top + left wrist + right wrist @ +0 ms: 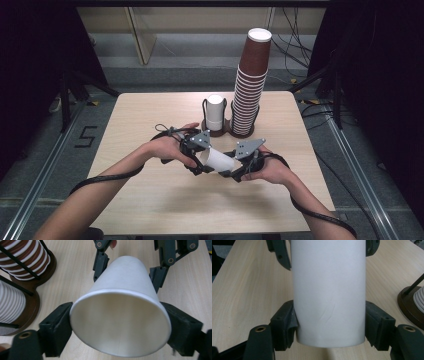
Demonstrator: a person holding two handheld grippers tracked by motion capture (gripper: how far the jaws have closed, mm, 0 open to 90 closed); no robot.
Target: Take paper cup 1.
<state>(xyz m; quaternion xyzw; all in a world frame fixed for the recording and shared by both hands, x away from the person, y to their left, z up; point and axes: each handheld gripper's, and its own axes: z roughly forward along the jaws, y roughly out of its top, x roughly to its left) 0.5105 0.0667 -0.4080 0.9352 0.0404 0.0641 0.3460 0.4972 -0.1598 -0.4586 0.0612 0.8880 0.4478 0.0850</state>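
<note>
Both claws grip one white cup lying sideways over the table: left gripper pinches its wide rim, right gripper clamps the narrow base. From above, hands hide the jaws, while brown stacked cups stand behind.

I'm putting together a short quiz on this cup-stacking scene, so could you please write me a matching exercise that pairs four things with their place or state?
Things:
1. white cup
2. brown cup stack
3. white cup stack
4. right gripper

Places or states:
A. tall, on the holder's right side in the high view
B. fingers closed on the cup's narrow end
C. turned sideways, gripped at both ends
D. short, on the holder's left side in the high view

Pairs: 1-C, 2-A, 3-D, 4-B
</note>
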